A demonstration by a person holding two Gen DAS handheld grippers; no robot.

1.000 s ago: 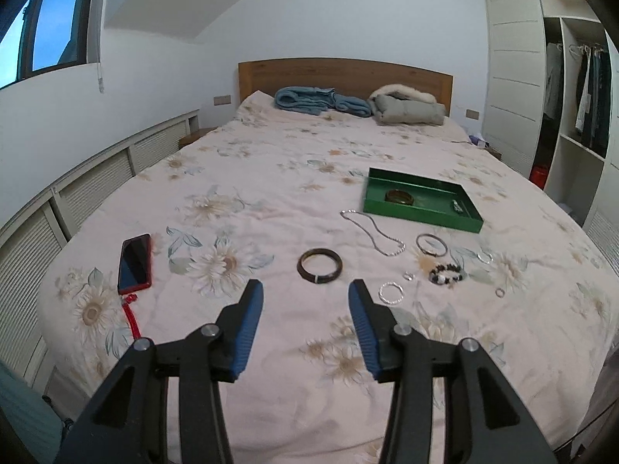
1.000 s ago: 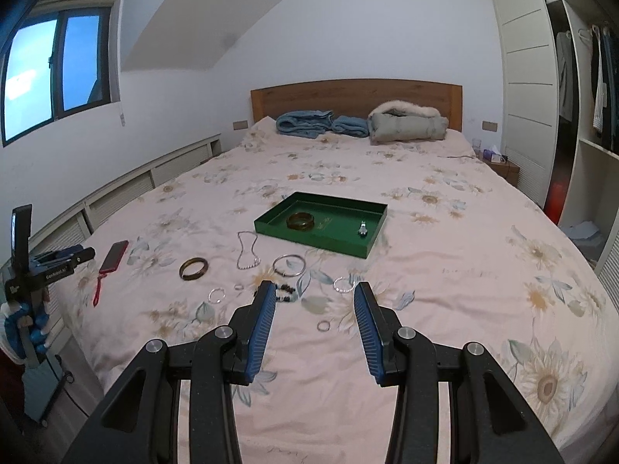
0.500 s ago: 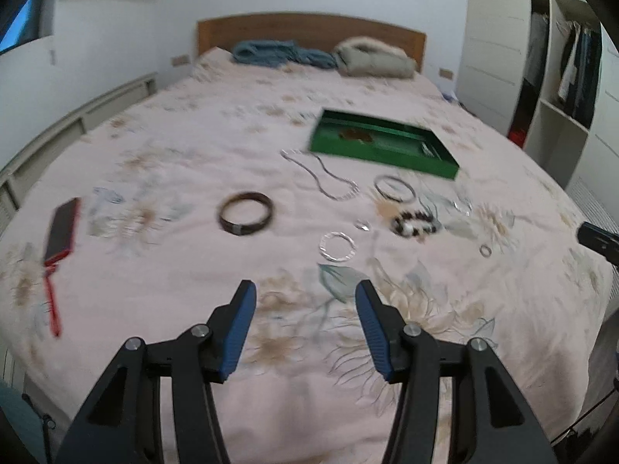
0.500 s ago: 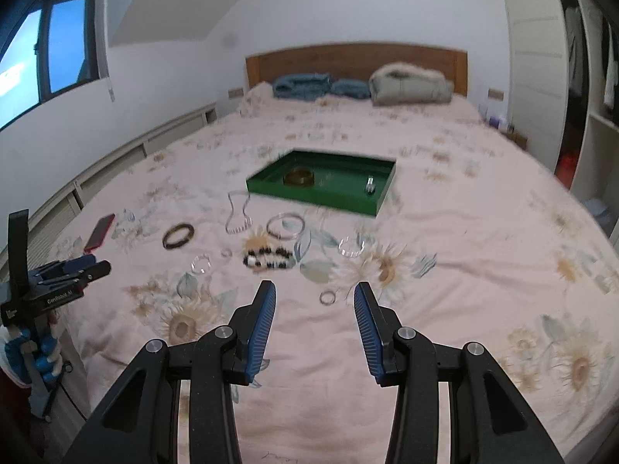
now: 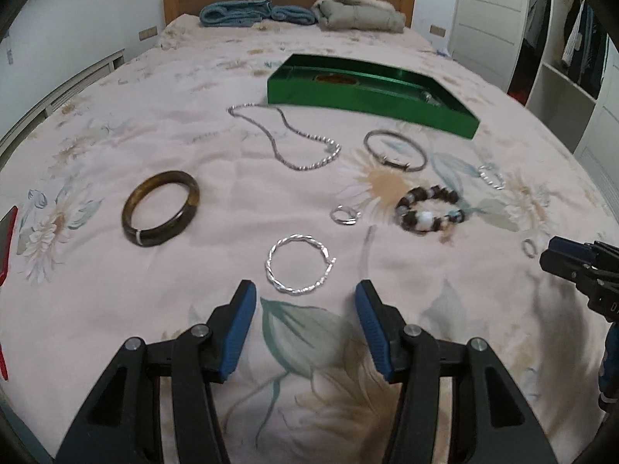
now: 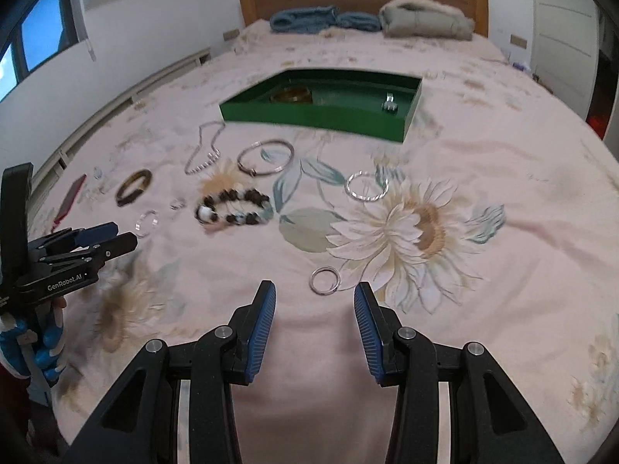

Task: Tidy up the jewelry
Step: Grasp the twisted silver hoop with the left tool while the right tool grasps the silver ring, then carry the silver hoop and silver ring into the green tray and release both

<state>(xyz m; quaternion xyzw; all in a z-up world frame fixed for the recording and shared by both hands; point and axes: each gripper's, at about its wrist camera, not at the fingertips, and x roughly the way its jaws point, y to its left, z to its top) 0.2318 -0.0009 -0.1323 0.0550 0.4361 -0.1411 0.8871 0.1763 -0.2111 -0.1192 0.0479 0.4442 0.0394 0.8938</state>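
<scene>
Jewelry lies spread on a floral bedspread before a green tray (image 5: 371, 106) (image 6: 309, 118). My left gripper (image 5: 305, 294) hangs open just short of a twisted silver bangle (image 5: 298, 268), with nothing between its blue pads. Around it lie a brown bangle (image 5: 160, 208), a silver chain necklace (image 5: 294, 139), a thin silver bracelet (image 5: 394, 150), a dark bead bracelet (image 5: 429, 212) and a small ring (image 5: 344, 215). My right gripper (image 6: 315, 294) is open too, close behind a plain silver ring (image 6: 325, 280). A second twisted bangle (image 6: 365, 186) lies beyond it. The tray holds a brownish bangle (image 6: 292, 96) and a small metal piece (image 6: 390, 102).
A red phone (image 6: 71, 197) lies at the bed's left edge. Folded blue and grey bedding (image 5: 301, 13) sits by the wooden headboard. An open wardrobe (image 5: 561, 50) stands to the right. A gloved hand (image 6: 35, 344) holds the left gripper at the left of the right wrist view.
Both grippers have dropped toward the bedspread and tilted further down, so the jewelry looms larger. The left jaws stand a little wider than a second ago. Nothing has been picked up.
</scene>
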